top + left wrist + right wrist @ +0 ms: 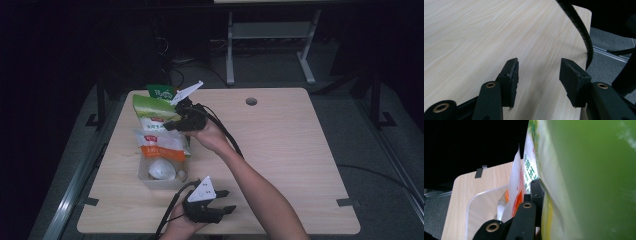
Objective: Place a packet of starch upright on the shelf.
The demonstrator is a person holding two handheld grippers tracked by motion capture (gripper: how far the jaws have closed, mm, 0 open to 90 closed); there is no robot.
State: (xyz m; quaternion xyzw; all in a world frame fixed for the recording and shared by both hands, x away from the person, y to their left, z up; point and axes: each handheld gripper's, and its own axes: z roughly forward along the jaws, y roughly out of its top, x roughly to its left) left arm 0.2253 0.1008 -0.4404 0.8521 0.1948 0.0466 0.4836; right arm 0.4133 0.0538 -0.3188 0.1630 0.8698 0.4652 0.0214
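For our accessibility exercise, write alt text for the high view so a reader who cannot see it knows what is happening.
The right tongs are shut on a green-topped bag standing at the far end of a clear tray on a wooden table, with an orange-labelled bag and a white item in front of it. The left tongs rest open near the table's front edge.

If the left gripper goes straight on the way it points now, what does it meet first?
Probably nothing: the left gripper is open, with bare table between its jaws, then the table's edge and floor beyond.
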